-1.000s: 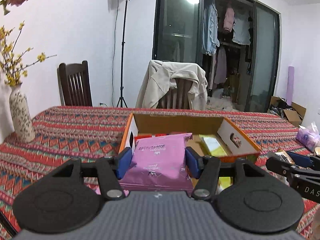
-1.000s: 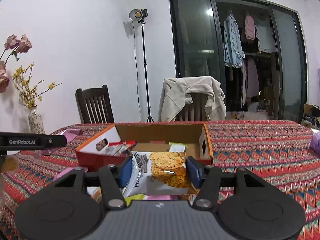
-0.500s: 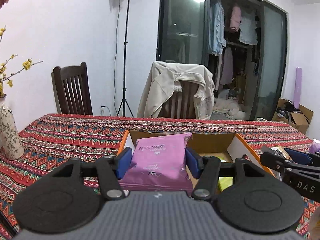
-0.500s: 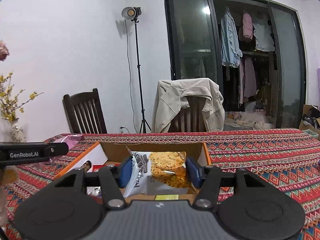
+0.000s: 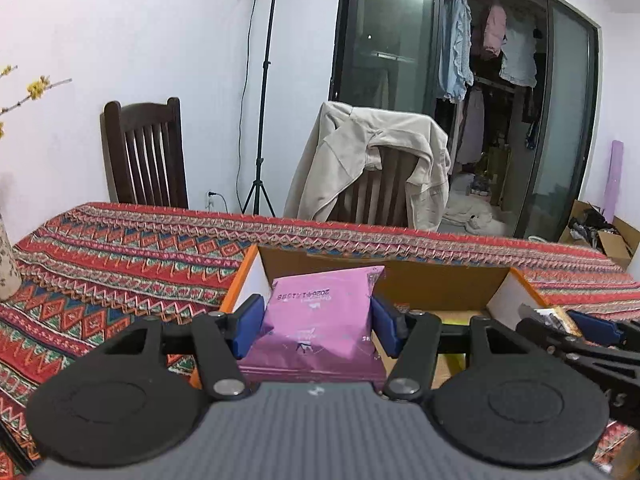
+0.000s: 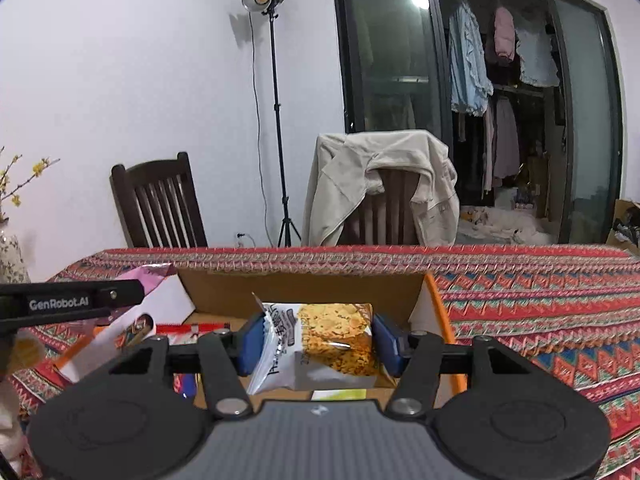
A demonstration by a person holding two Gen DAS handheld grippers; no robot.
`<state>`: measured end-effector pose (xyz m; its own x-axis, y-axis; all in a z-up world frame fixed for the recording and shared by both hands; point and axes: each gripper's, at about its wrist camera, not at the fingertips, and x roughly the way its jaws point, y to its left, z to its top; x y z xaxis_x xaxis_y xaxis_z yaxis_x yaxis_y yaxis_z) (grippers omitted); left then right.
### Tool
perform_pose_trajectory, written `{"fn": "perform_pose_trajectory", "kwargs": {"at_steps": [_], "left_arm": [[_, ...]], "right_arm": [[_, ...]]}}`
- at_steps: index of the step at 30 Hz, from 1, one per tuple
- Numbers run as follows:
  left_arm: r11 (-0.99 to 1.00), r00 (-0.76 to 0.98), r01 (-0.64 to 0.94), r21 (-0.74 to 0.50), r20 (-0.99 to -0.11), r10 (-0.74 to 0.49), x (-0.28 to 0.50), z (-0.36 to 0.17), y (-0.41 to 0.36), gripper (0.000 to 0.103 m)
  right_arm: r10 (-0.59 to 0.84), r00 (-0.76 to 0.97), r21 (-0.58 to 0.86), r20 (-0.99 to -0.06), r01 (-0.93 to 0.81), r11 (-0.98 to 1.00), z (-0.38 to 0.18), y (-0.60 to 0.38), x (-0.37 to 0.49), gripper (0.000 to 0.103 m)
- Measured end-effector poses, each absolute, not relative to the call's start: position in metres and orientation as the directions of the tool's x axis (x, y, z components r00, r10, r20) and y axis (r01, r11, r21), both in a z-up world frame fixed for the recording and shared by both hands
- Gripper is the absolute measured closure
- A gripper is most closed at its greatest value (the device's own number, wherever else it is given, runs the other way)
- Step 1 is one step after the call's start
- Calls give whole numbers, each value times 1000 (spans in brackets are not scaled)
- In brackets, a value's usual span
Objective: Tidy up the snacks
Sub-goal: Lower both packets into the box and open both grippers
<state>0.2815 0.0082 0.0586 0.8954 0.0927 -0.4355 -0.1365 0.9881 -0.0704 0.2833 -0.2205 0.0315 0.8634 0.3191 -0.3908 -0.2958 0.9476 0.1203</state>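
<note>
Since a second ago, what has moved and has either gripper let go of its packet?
Neither let go. Both grippers carried their packets forward over the cardboard box, which now looms closer in both views. The left gripper stays clamped on the pink packet, the right gripper on the cracker packet. The box, the red packet inside it and the chairs kept their places.

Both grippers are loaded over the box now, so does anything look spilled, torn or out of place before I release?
Nothing stands out. The left gripper is shut on the pink packet, the right gripper on the cracker packet, both intact. The cardboard box sits upright on the table, with no spill visible.
</note>
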Motion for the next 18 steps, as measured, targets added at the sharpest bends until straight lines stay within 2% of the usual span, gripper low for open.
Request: {"fn": "perform_pose_trajectory", "kwargs": {"at_steps": [7,8,9,10,11,12,13,14,18], "left_arm": [[987,877,-145,-69,-470,96,292,44,15,43],[986,875,-147,-74,-475,95,292,43,15,43],[985,875,-152,-82,-475,95,292,43,16,39],[985,878,-150,-90,-470,91,289,43,16,28],[984,883,-152,-96,-460,91,287,44,17,21],[982,888,-159,-102,-449,97,285,45,18,6],[980,894,-168,-108,-436,105,283,46,18,0],[977,900,-177,-116,-421,113,280,47,19,0],[974,899,-189,-125,-422,120,280,49,21,0]], "right_arm": [[314,854,123,-415,-289,949,21,-222,293,45],[312,852,124,-421,-287,950,19,-222,295,41],[312,849,126,-426,-286,950,18,-222,296,36],[316,845,130,-432,-289,949,17,-223,297,35],[318,842,134,-435,-289,948,16,-223,298,33],[322,839,141,-438,-289,947,16,-224,299,20],[322,838,145,-440,-288,947,15,-226,298,12],[321,840,148,-437,-285,947,14,-227,297,0],[316,842,161,-437,-272,949,13,-230,297,0]]}}
